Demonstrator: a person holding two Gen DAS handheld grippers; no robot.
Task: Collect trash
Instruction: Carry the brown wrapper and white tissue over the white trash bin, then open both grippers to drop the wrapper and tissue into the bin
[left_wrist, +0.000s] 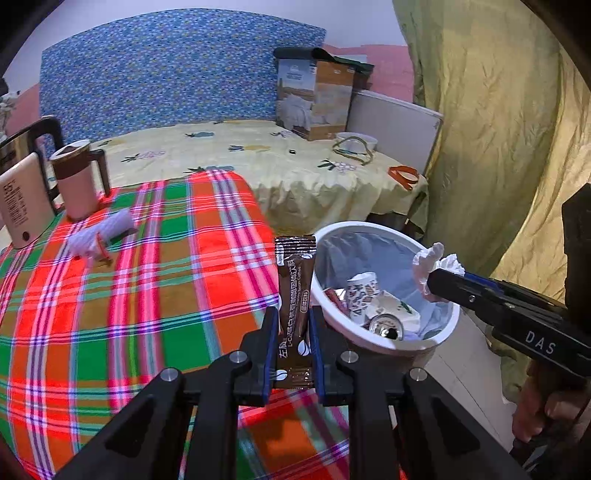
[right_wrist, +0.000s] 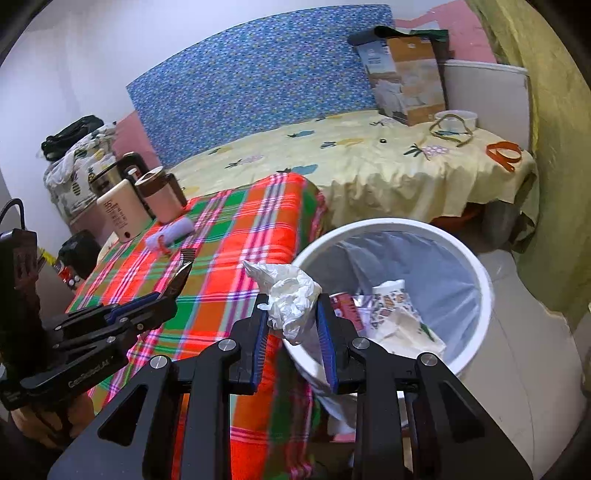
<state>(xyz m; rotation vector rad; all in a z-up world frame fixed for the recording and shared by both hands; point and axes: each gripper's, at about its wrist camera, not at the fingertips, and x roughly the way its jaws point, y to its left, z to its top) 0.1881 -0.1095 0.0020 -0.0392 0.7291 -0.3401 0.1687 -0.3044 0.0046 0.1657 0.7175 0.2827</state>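
The left tongs (left_wrist: 293, 317) pinch a brown coffee sachet (left_wrist: 295, 280) by its lower half, so its long axis stands upright between the blue pads. The right tongs (right_wrist: 291, 314) are clamped on a crumpled white tissue (right_wrist: 288, 295) that bulges out above the tips.

What matters next is how each piece sits against the white bin (left_wrist: 388, 343) on the floor just beside the plaid worktop (left_wrist: 147, 277). From the left wrist view the sachet is over the worktop's edge, right beside the bin's near rim but not yet above the opening, which lies to its right. The tissue looks closer: in that view it hangs at the rim's far right side, roughly over the liner. So the right hand seems nearer to a drop, while the left needs a short carry rightward first.

Both tongs tilt downward toward the bin. Inside it lie a paper cup (left_wrist: 364, 291), a can (left_wrist: 386, 326) and other scraps.
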